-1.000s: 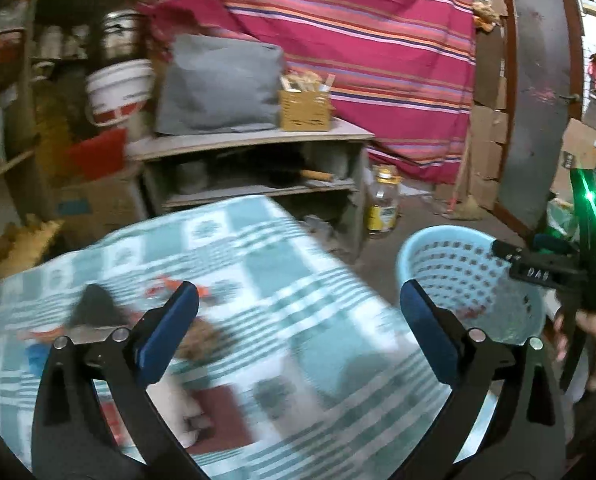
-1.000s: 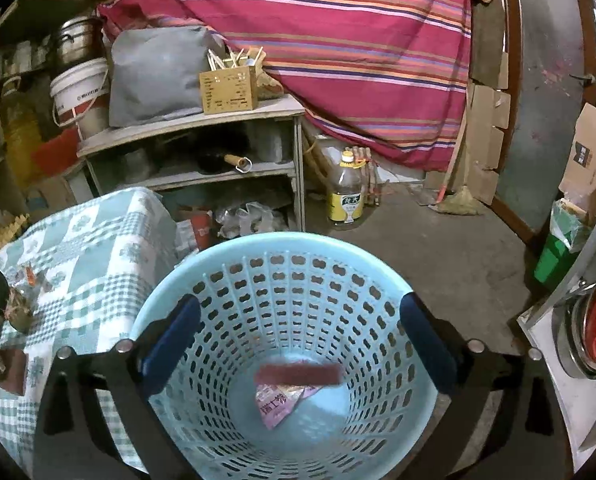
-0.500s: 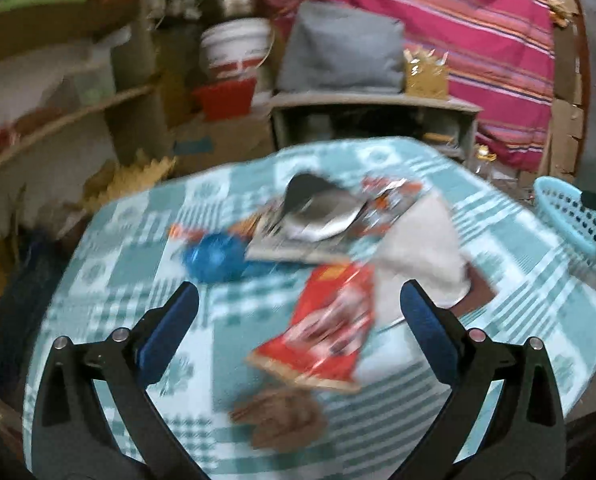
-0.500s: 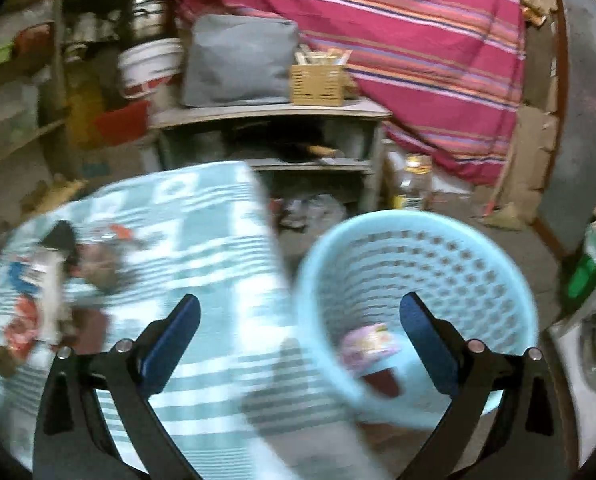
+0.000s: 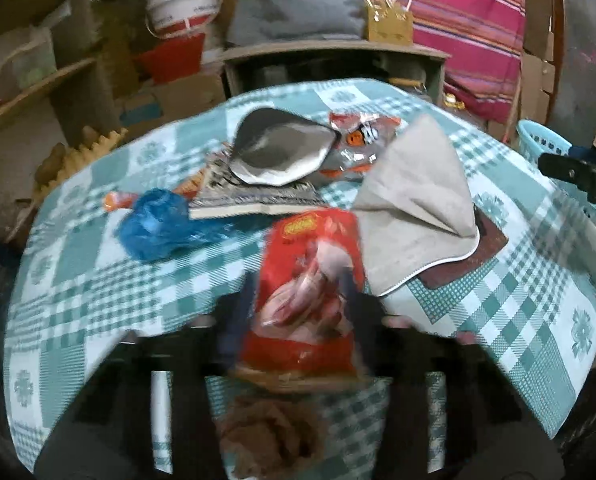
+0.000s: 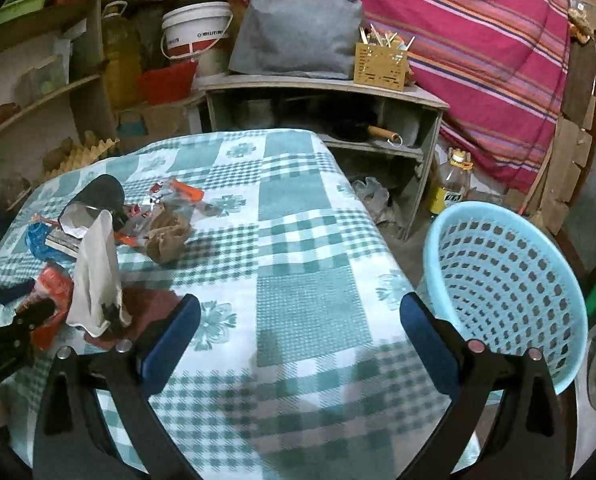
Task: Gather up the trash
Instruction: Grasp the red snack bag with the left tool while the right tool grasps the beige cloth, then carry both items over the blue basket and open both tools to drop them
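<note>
On my left wrist view, the left hand-held gripper (image 5: 304, 320) is closed in on a red snack wrapper (image 5: 310, 280); its blurred fingers press the wrapper's two sides, and the wrapper stands up off the checked cloth of the counter (image 5: 78, 300). Just below it, nearest the camera, lies a brown crumpled wad (image 5: 270, 436). Just past the wrapper to the right, a beige cloth (image 5: 418, 200) is draped over a dark brown square (image 5: 486, 244). To the left sits a blue plastic bag (image 5: 154, 228), touching a striped booklet (image 5: 254, 200). On the booklet rests a silver foil pouch (image 5: 278, 152), with an orange-and-clear wrapper (image 5: 362, 140) beside it. Beyond the counter stands a low wooden shelf (image 5: 338, 48) carrying a grey cushion (image 5: 298, 0).

On my right wrist view, the right hand-held gripper (image 6: 300, 336) hangs wide open with nothing between its blue pads (image 6: 170, 344), over a bare stretch of the counter's cloth (image 6: 310, 300). The trash heap is off to the left; I can pick out the beige cloth (image 6: 96, 268), a brown paper wad (image 6: 166, 232) and the red snack wrapper (image 6: 52, 284). To the right, off the counter's edge, stands a light blue basket (image 6: 502, 296); I cannot see its bottom. Farther back is a bottle (image 6: 452, 180) on the floor, and a striped red curtain (image 6: 478, 40).
</note>
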`<state>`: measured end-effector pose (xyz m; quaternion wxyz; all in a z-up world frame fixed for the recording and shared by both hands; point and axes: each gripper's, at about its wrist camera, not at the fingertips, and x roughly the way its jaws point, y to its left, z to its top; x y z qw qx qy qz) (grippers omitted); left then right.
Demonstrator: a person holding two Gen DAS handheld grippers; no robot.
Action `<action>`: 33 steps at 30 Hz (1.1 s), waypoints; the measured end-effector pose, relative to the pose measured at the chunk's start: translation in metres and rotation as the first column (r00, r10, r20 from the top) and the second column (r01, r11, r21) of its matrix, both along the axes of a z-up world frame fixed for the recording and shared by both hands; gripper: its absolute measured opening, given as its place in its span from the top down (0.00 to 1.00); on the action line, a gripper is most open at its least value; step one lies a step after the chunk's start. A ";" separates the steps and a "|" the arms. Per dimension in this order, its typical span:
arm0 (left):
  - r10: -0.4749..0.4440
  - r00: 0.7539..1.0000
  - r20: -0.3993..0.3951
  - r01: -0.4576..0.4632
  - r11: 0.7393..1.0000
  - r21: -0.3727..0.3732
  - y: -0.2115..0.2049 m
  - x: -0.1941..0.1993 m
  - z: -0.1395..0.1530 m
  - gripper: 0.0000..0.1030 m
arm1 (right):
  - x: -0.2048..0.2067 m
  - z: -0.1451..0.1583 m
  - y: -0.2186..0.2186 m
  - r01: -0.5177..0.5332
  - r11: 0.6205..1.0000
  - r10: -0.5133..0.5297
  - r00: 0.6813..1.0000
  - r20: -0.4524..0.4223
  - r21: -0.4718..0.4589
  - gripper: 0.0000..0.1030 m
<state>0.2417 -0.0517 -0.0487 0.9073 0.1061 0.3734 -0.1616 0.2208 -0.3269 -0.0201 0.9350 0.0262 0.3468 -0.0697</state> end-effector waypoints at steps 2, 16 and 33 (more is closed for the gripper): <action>0.009 1.000 0.005 -0.009 1.000 -0.001 0.002 0.002 0.000 0.83 | 0.003 0.000 0.003 -0.007 1.000 0.007 1.000 -0.002 0.011 0.05; 0.149 0.981 0.123 -0.143 0.988 -0.058 0.059 -0.009 0.039 0.88 | 0.015 0.005 0.081 -0.160 0.987 0.160 0.987 0.029 0.022 0.05; 0.216 0.967 0.132 -0.209 0.976 -0.065 0.095 -0.012 0.039 0.88 | 0.050 -0.026 0.132 -0.256 0.967 0.256 0.963 -0.085 0.012 0.59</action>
